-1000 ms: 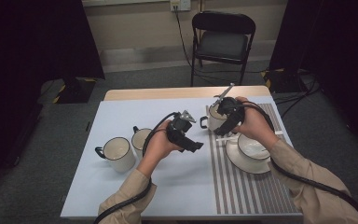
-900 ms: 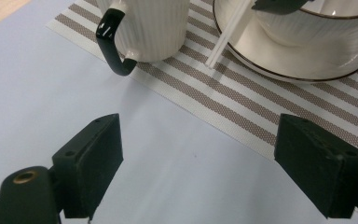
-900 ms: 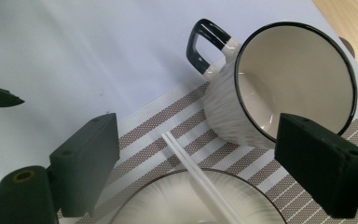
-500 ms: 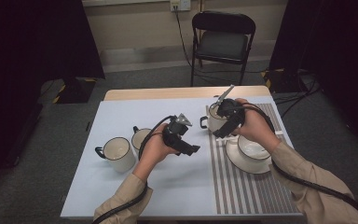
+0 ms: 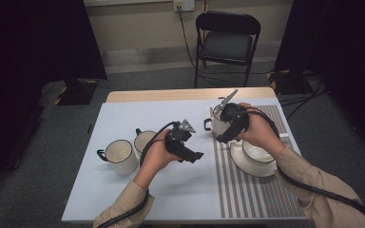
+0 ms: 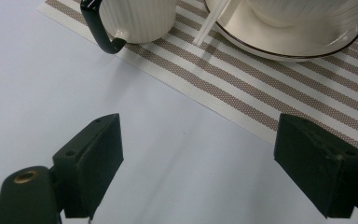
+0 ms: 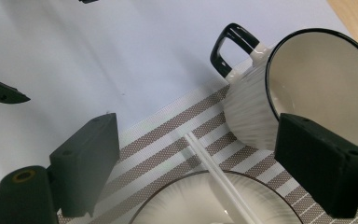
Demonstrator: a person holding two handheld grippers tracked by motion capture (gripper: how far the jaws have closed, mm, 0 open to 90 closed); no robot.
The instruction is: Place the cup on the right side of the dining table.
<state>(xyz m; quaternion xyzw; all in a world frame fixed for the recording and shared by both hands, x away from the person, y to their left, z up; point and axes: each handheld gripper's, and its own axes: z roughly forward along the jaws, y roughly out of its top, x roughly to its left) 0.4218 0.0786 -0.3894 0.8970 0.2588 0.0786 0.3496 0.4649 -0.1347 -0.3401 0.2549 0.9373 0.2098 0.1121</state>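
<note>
The mug (image 7: 303, 88) stands upright on the striped mat (image 5: 252, 190), at its far corner just beyond the plate (image 5: 247, 164), handle pointing away from the mat toward the bare table. The right gripper (image 5: 225, 130) hovers just above and beside it, released and empty, clearly nearer than the left gripper (image 5: 192, 154), which hangs wide open off the mat's near-left side. The right gripper view shows the mug's empty inside and a white stick (image 7: 219, 179) leaning from the plate's bowl; the left gripper view (image 6: 135, 18) shows its ribbed wall.
</note>
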